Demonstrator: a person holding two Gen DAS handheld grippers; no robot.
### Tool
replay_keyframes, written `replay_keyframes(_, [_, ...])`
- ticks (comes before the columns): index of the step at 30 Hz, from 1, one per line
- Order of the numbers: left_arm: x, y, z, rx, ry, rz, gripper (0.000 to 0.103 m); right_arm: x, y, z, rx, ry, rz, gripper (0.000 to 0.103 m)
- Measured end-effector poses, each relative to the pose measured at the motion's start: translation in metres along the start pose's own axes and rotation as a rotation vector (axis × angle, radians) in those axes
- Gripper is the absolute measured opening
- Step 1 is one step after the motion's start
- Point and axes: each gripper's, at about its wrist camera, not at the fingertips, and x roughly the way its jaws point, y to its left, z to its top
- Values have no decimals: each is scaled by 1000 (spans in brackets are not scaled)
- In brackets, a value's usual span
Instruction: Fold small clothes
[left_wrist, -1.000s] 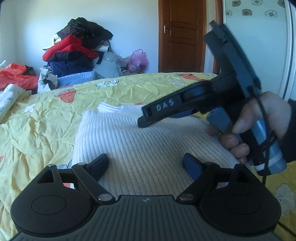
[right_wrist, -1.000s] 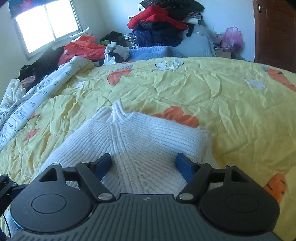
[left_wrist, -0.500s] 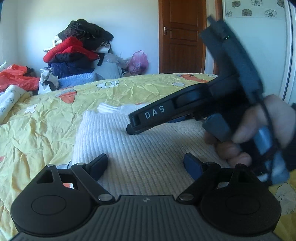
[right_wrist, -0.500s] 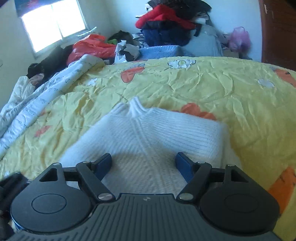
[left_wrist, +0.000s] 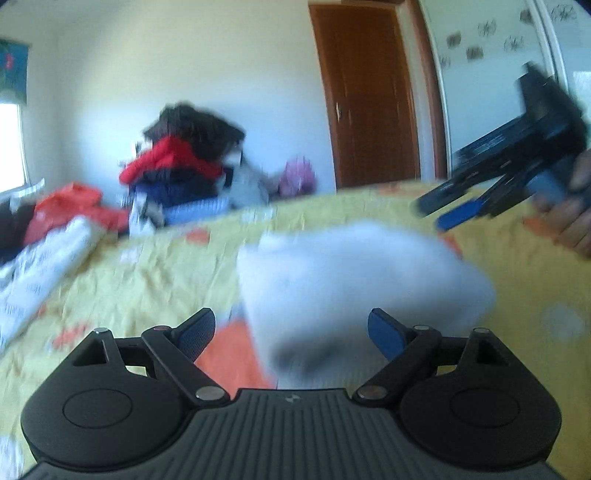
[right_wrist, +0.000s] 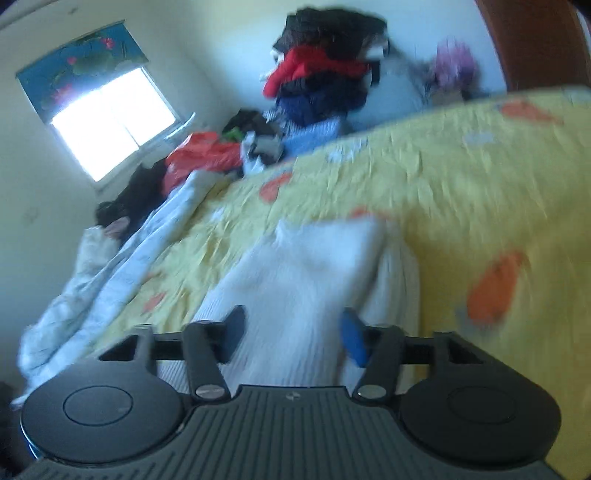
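A folded white knit sweater (left_wrist: 354, 273) lies on the yellow bedspread (left_wrist: 147, 273); both views are motion-blurred. My left gripper (left_wrist: 291, 332) is open and empty, raised above the sweater's near edge. My right gripper (right_wrist: 291, 332) is open and empty, tilted, over the sweater (right_wrist: 306, 280) near its near end. The right gripper also shows in the left wrist view (left_wrist: 458, 212) at the upper right, lifted off the sweater, held by a hand.
A pile of red, dark and blue clothes (left_wrist: 184, 166) sits at the far side of the bed. A white printed quilt (right_wrist: 110, 266) and orange cloth (right_wrist: 199, 155) lie along the left. A brown door (left_wrist: 369, 96) and a window (right_wrist: 110, 122) are behind.
Both grippers have pulled up and back from the sweater. The right gripper swung away to the right and tilted. The sweater stays folded on the bed.
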Motion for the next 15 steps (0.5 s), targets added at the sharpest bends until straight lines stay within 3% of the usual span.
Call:
replay_keyframes(8, [34,-7,-11,14,80,62,86,11,-2,-36,17,115,-12,45])
replay_keyframes(10, [43,-12,-12,21,95,59,52,12,2,-38,-21,116,-11,25])
replay_keyframes(11, [45,-13,-13,7,108,46,46,12,5,-39,-61,123,-16,15])
replay_keyframes(13, [47,-12,-11,-5,107,71,33,8,15,-36,-144,127,-32,11])
replay_keyframes(15, [44,-9,-9,-26,110,74,29,-4,29,-29,-249,96,-79,8])
